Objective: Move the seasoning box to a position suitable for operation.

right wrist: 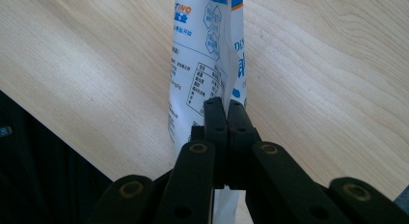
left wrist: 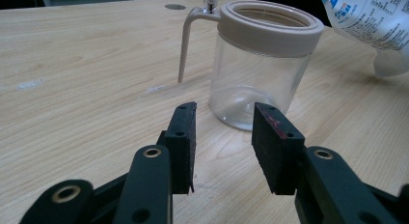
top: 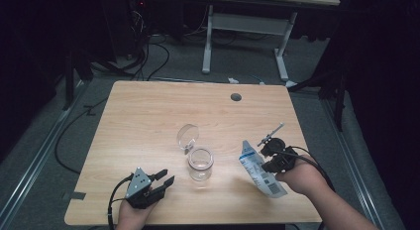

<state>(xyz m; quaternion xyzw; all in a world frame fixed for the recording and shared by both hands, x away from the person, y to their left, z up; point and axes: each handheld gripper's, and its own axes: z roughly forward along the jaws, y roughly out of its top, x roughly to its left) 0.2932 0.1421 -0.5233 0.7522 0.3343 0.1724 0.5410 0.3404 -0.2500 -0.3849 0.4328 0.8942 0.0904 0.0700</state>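
My right gripper (top: 270,151) is pinched tight on a white and blue printed pouch (top: 259,170), its jaws pressed together over a fold of film, as the right gripper view shows (right wrist: 225,119). The pouch (right wrist: 205,64) hangs slanted above the near right part of the table (top: 148,116), its top tipped toward the clear glass jar (top: 200,163) standing mid-table. My left gripper (top: 159,179) waits at the near left with jaws spread and nothing between them; in the left gripper view they (left wrist: 224,137) frame the jar (left wrist: 258,64) just ahead, not touching it.

The risks, as I judge them: the grip takes only a thin pleat of slick film, so the pouch could slide or twist out if I tilt it further. The jar is unsupported, and its hinged lid (top: 188,135) stands up behind the mouth, so a nudge from the pouch could tip or shove it. With the pouch beside the rim rather than over it, anything poured now would land on the wood.

My right hand (top: 302,178) reaches in from the lower right, wrist turned inward; my left hand (top: 131,215) rests low at the table's near edge, gripper aimed toward the jar.
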